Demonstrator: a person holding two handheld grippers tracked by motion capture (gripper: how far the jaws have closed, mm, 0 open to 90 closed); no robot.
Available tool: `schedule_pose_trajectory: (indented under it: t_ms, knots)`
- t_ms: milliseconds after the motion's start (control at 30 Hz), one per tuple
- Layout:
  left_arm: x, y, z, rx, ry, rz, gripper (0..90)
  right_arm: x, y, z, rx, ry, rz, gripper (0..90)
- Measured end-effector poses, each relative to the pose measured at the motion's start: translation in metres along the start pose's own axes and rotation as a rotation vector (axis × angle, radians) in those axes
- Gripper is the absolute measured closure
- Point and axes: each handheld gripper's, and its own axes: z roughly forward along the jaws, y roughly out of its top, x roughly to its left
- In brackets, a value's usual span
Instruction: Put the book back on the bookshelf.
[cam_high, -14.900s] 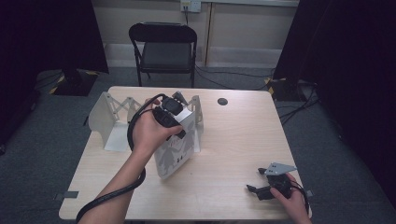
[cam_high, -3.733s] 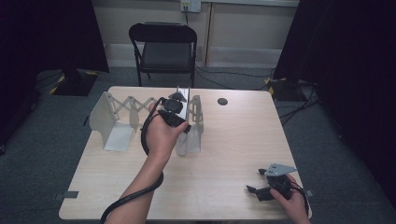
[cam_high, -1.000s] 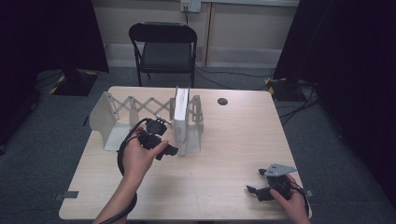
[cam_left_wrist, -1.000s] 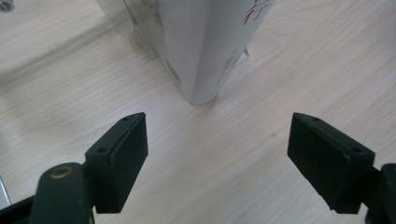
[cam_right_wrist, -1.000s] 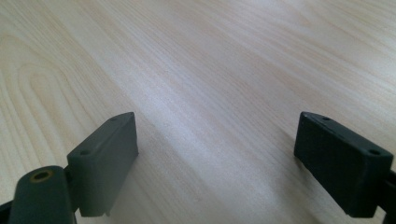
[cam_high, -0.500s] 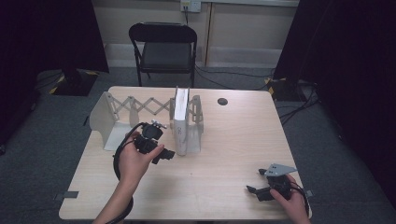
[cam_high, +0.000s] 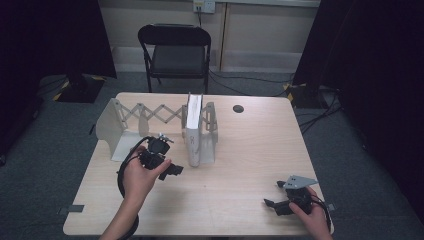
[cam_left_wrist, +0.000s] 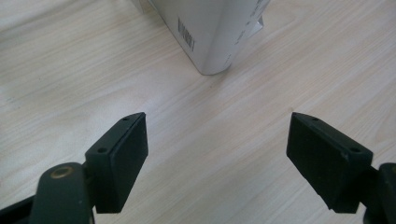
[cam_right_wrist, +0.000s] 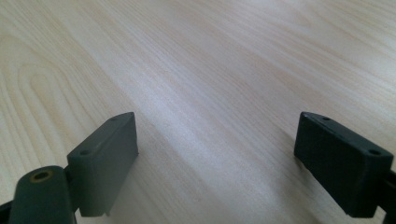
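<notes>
A white book (cam_high: 193, 129) stands upright on edge in an expanding white book rack (cam_high: 150, 116), against the rack's right end plate (cam_high: 210, 131). In the left gripper view the book's lower corner with a barcode (cam_left_wrist: 205, 32) shows ahead of the jaws. My left gripper (cam_high: 172, 170) is held low over the table just left of the book, open, with nothing between its jaws (cam_left_wrist: 215, 154). My right gripper (cam_high: 270, 203) rests near the front right of the table, open over bare wood (cam_right_wrist: 215, 158).
The light wooden table (cam_high: 250, 150) has a round black cable grommet (cam_high: 238, 108) at the back right. A black folding chair (cam_high: 175, 50) stands behind the table. The rack's left end plate (cam_high: 110, 125) stands at the table's left.
My left hand has drawn back from the book toward the front left and sunk lower over the table. The book stays upright in the rack. The right gripper has not moved.
</notes>
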Motion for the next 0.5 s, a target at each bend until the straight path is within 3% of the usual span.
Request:
schedule_pose_trajectory:
  t_ms: [500]
  knots:
    - [0.008,-0.018,0.007,0.022,-0.001,-0.004,20.8,0.0,0.0,0.0,0.0,0.0,0.001,13.1]
